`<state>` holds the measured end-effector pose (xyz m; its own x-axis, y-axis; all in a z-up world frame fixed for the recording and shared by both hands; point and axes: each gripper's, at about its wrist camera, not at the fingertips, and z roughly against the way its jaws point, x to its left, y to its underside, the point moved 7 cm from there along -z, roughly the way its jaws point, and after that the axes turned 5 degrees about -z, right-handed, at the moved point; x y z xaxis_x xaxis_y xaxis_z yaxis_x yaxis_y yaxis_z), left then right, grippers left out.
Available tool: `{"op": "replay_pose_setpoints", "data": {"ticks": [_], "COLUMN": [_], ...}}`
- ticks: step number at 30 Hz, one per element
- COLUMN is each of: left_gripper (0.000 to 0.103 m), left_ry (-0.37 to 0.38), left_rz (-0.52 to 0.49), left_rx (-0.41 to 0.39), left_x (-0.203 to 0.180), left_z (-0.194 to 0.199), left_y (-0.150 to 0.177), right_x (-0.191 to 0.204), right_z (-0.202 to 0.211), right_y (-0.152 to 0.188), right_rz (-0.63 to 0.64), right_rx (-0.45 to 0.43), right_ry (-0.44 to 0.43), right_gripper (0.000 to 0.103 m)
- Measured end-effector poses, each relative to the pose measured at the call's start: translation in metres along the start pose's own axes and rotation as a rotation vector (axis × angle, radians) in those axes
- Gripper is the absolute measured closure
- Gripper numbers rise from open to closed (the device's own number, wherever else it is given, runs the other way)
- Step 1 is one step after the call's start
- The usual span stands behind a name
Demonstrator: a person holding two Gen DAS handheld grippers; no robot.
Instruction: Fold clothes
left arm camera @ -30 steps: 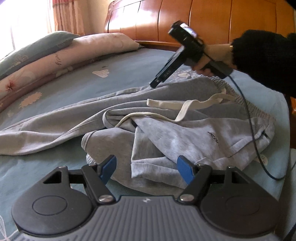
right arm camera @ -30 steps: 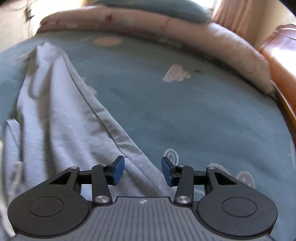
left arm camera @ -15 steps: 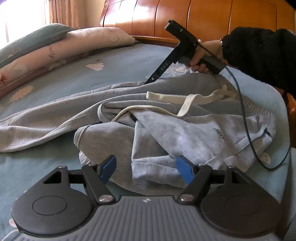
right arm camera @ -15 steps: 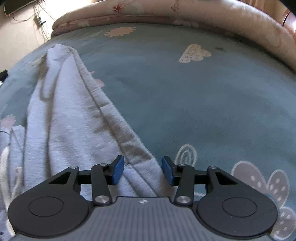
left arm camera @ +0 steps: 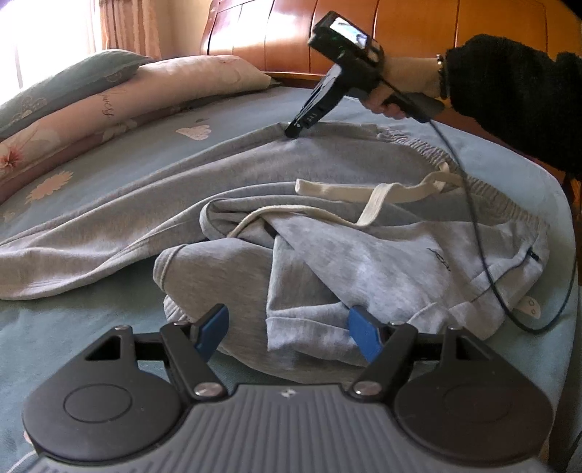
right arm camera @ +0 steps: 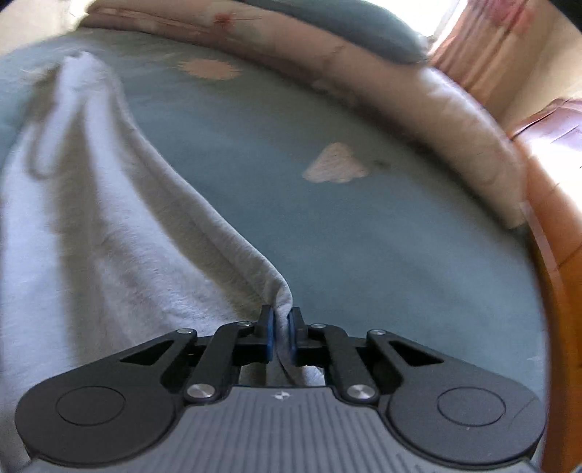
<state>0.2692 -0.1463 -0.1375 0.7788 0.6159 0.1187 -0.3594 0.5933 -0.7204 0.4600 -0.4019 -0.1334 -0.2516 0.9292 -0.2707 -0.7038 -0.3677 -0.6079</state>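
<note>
Grey sweatpants lie crumpled on the blue bed, with a cream drawstring across the waist and one leg stretched left. My left gripper is open, its blue pads just above the bunched near fold. My right gripper is shut on the far edge of the sweatpants, lifting a ridge of cloth. In the left wrist view the right gripper touches the pants' far edge.
Pink and teal pillows lie along the left side of the bed. A wooden headboard stands behind. A black cable trails from the right gripper over the pants. The blue sheet spreads to the right.
My right gripper has closed on the edge of the sweatpants; earlier it was open above it. The left gripper has stayed open near the bunched fold.
</note>
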Motion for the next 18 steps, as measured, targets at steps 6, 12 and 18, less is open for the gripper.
{"op": "replay_pose_setpoints", "data": {"ticks": [6,12,18], "left_gripper": [0.029,0.028,0.028], "left_ry": [-0.003,-0.003,0.007], "left_rz": [0.008,0.002,0.017], "left_rx": [0.003,0.003,-0.008], "left_x": [0.001,0.002,0.003], "left_z": [-0.001,0.000,0.007], "left_y": [0.001,0.004,0.003], "right_x": [-0.002,-0.004,0.018], "right_z": [-0.041,-0.019,0.005], "right_y": [0.012,0.000,-0.041], "right_rz": [-0.020,-0.057,-0.080], "right_rx": [0.049,-0.003,-0.094], "right_ry": [0.067,0.074,-0.078], "right_gripper": [0.085,0.074,0.071]}}
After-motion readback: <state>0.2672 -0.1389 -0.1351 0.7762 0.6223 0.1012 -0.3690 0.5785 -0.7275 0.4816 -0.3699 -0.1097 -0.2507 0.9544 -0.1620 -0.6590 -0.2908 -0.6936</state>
